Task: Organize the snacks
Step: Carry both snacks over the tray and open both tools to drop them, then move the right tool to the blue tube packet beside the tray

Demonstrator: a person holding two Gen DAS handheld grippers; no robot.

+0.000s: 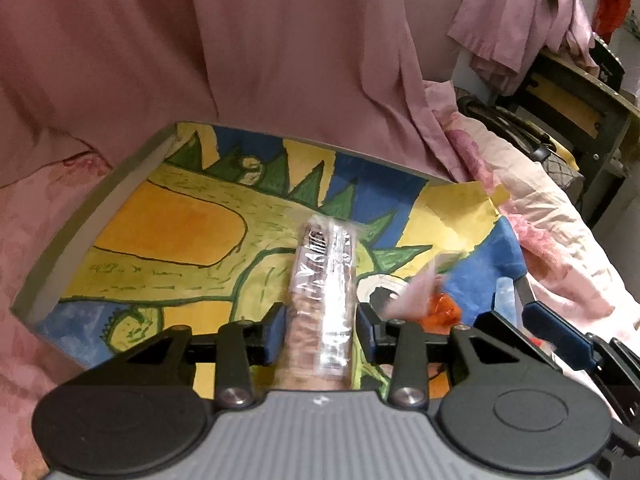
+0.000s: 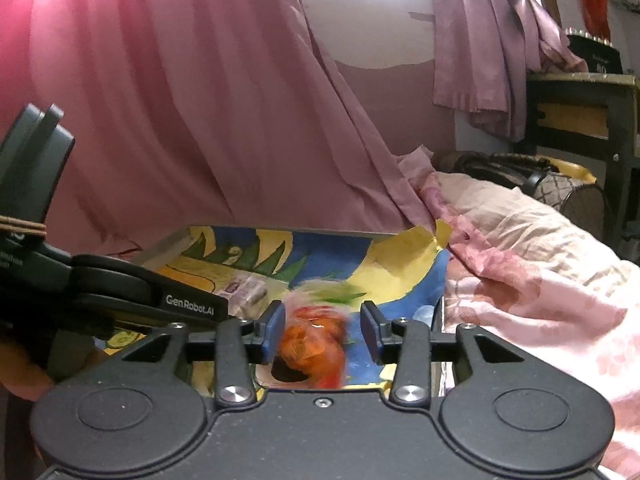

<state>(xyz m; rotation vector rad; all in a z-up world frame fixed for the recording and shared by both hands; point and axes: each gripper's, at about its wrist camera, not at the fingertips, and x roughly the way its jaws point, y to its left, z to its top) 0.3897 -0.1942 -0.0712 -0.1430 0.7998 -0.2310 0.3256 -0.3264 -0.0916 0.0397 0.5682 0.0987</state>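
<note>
In the left wrist view, the left tongs (image 1: 320,330) are low in the frame, and a long clear-wrapped snack pack (image 1: 326,288) lies between the two blue pads. A small gap shows on each side of the pack, so the pads seem not to press on it; I judge the pack is let go or only loosely guided. Its long axis runs along the fingers, from the bottom centre of the frame up toward the middle, with the far end pointing away from the camera and a little to the left.

In the right wrist view, the right tongs (image 2: 323,330) stand partly open around an orange snack bag (image 2: 316,344). The bag is blurred and does not touch the pads, so it looks free between them, perhaps just dropped. It is too blurred to tell its axis.

Both snacks are over the tray (image 1: 80,232), which has a bright painted dinosaur picture on its floor and a grey rim at the left. The tray sits on a bed with a pink flowered cover (image 2: 540,300). Behind, a pink curtain (image 1: 240,60) fills the upper part.

As a judgement, two snacks are now in the tray; whether more remain outside, the views do not show.
</note>
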